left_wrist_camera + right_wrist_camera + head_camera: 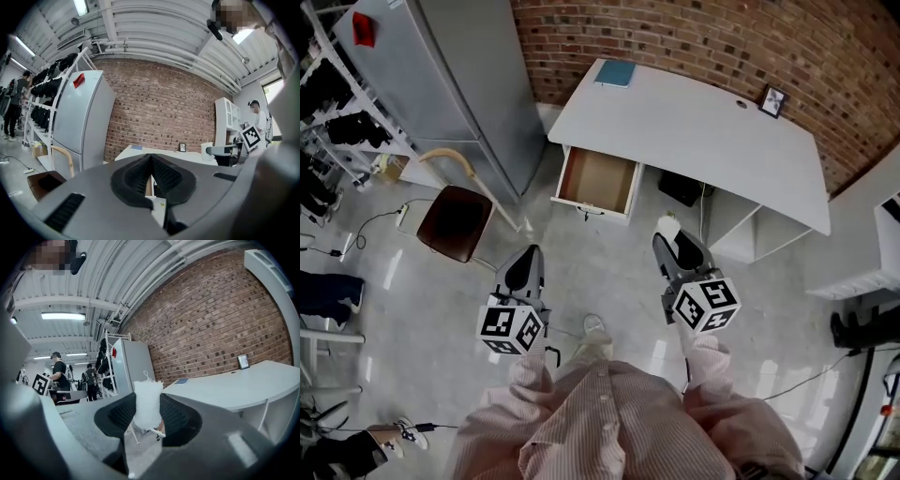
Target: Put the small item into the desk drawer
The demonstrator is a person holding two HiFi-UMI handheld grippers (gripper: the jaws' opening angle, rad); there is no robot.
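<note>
White item (147, 405) in right tongs (668, 240), drawer (598, 180) well apart.

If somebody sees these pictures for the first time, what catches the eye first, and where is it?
The open drawer, pulled out of the white desk that stands against the brick wall, draws the eye first. Next comes the small white item pinched between the fingers of the right gripper, in front of the desk. The left gripper beside it is shut and empty.
</note>
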